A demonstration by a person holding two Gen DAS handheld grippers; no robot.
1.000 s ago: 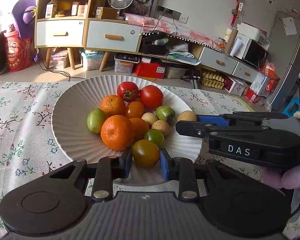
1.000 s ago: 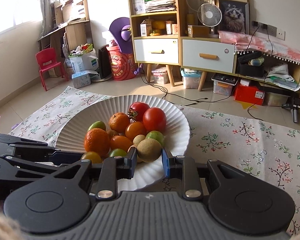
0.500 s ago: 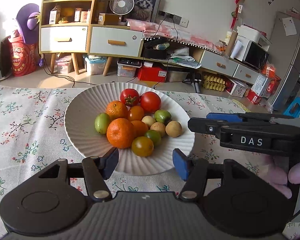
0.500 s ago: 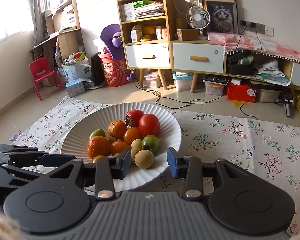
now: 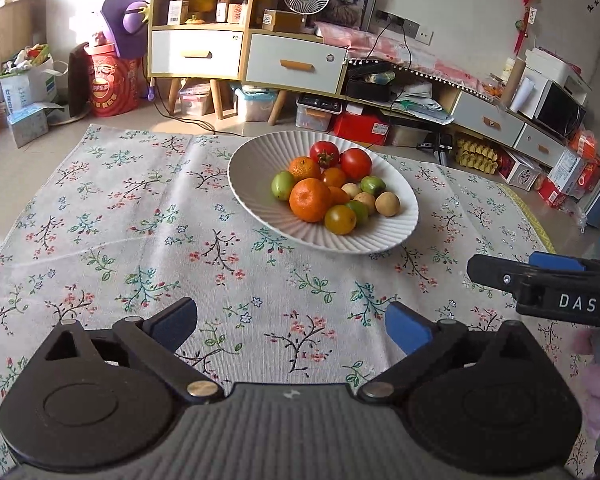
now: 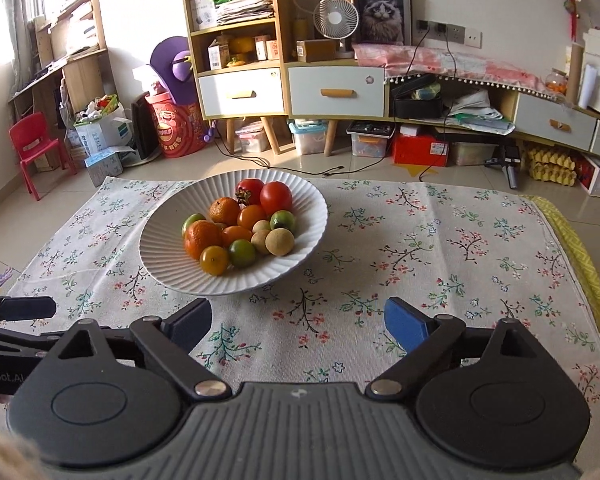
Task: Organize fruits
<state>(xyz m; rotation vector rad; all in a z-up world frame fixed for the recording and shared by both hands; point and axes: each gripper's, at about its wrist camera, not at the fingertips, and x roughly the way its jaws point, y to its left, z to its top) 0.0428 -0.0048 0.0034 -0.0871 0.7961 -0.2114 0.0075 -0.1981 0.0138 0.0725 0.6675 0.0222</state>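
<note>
My left tongs (image 5: 290,326): spread wide, empty, above the floral cloth (image 5: 120,216). My right tongs (image 6: 298,326): likewise wide, nothing held. Ribbed white bowl (image 6: 162,236): on the table, well apart from both. Contents: two red tomatoes (image 6: 275,197), mandarins (image 6: 202,238), green and yellow tomatoes, small tan fruits (image 6: 280,242), heaped together.

white ribbed plate (image 5: 256,168), floral tablecloth (image 5: 140,240), red tomatoes (image 5: 356,163), orange tangerines (image 5: 310,205)

Left gripper (image 5: 290,326) and right gripper (image 6: 298,326), side by side, jaws wide apart (both empty).
</note>
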